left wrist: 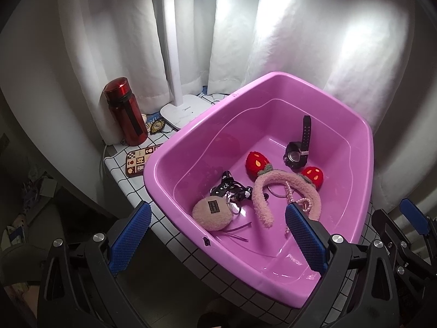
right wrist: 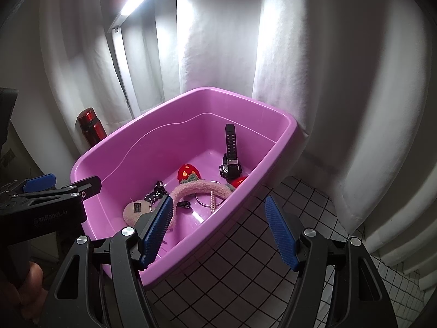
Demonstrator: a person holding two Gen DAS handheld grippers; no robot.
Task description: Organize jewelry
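Observation:
A pink plastic tub (left wrist: 191, 125) (right wrist: 109, 150) stands on the white grid-tiled table. In it lie a black watch (left wrist: 296, 153) (right wrist: 230, 165), a fuzzy pink headband with red strawberries (left wrist: 275, 183) (right wrist: 202, 187), a pearl strand (left wrist: 303, 202) (right wrist: 212, 201), a round fuzzy pouch on a key ring (left wrist: 211, 213) (right wrist: 135, 210) and a black strap (left wrist: 232, 187). My left gripper (left wrist: 218, 235) is open and empty, above the tub's near rim. My right gripper (right wrist: 218, 229) is open and empty, above the tub's right rim.
A red flask (left wrist: 125, 112) (right wrist: 91, 125), a white desk lamp base (left wrist: 185, 109) and a patterned coaster (left wrist: 142, 158) stand left of the tub. White curtains hang behind. The table edge drops off at the left. Bare tiles (right wrist: 273, 273) lie right of the tub.

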